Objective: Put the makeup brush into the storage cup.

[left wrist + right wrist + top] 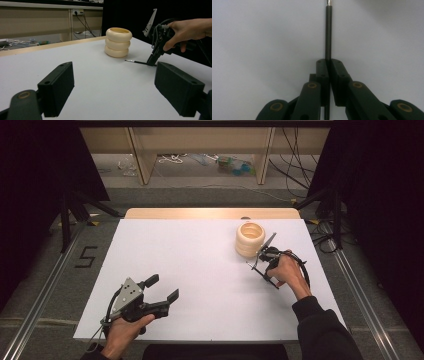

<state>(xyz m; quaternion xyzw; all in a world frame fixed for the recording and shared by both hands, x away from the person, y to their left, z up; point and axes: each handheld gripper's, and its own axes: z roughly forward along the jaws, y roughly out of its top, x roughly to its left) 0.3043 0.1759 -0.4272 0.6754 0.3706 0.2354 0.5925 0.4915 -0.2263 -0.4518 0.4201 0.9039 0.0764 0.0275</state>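
Thin brush [328,32]: bristle end cut off by top edge of right gripper view; rear of shaft hidden between closed jaws of right gripper [328,62]. Clutter under far bench [232,164]: too small and blurred to identify. Left gripper [112,86]: body cut off by bottom edge; person's sleeve [327,330] likewise cut off

thin black brush [136,61] flat on table

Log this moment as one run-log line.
left gripper: open, near table edge | right gripper: shut on thin brush, brush low over white table | cream ringed holder: upright, beside brush
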